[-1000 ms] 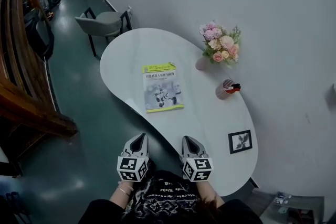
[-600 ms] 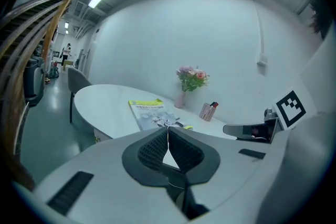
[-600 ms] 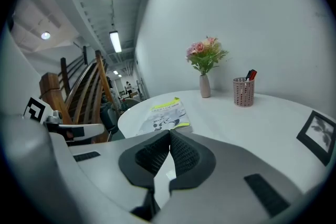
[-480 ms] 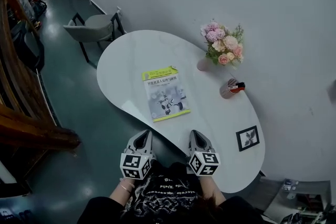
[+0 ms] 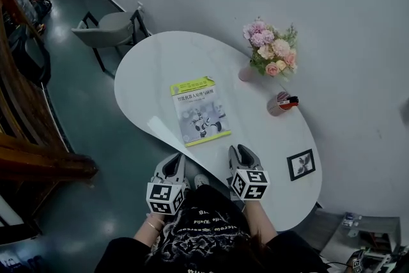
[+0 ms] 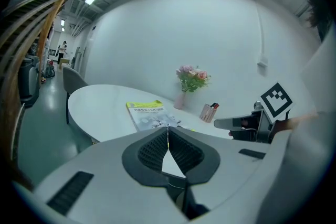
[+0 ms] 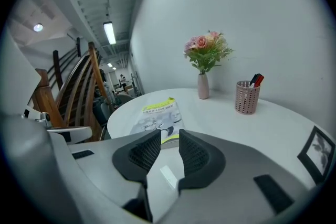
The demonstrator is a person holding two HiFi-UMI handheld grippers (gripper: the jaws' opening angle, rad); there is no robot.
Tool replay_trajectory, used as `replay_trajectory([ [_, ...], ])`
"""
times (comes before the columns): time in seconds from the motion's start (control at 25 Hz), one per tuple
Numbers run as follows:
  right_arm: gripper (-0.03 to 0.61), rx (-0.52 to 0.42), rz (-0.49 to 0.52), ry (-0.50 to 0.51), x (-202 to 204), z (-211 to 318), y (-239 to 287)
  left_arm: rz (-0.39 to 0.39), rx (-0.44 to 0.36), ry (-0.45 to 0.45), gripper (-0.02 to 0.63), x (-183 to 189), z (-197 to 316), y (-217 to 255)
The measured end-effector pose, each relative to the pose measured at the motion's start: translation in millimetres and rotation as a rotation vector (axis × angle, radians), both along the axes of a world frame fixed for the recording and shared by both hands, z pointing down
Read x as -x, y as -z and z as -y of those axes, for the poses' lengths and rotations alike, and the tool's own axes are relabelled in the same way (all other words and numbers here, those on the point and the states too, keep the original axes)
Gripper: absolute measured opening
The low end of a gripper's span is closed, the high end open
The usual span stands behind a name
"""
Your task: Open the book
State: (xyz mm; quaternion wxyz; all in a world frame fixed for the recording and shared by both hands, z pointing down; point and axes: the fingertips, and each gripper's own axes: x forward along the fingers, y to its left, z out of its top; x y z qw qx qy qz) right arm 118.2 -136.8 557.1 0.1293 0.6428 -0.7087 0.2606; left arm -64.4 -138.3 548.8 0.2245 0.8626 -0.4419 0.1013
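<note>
Both my hands have come forward toward the table [image 5: 160, 67] over the last second. The right gripper [image 5: 241, 152] now hangs over its near edge and the left gripper [image 5: 173, 162] is just short of it, above the floor [image 5: 83, 112]. The smaller change matters more: the right jaws have just been opening and now stand apart with nothing between them, pointing at the near end of the book [image 5: 199, 112]. The left jaws rest together at the tips and are also empty. The book itself has not shifted. It lies closed and flat, cover up, near the middle of the table, with its yellow-banded top edge away from me and neither tool touching it. I read this as the approach to the first step, with the right tool readied to catch the cover and no opening begun. The room is large, with a plain pale wall [image 5: 319, 9] behind the table, a dark green glossy floor, and a wooden stair rail [image 5: 25, 118] on my left. The tabletop is white, rounded and smooth, so I judge the book may slide when nudged. A grey chair [image 5: 108, 32] stands at the far end. A bunch of flowers [image 5: 271, 51] stands by the wall, then a pen cup [image 5: 278, 103], then a small picture frame [image 5: 300, 164], all well clear of the book.
</note>
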Motion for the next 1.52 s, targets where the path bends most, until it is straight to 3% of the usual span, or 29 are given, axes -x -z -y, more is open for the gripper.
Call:
replay_trajectory([
  [0.6, 0.118, 0.162, -0.005, 0.123, -14, 52, -13, 0.054, 0.006, 0.053, 0.025, -4, -5, 4],
  [1.12, 0.114, 0.289, -0.008, 0.144, -14, 86, -54, 0.093, 0.010, 0.160, 0.025, 28, -2, 3],
  [1.52, 0.114, 0.395, 0.043, 0.140, -22, 93, -74, 0.106, -0.012, 0.149, 0.025, 25, 0, 8],
])
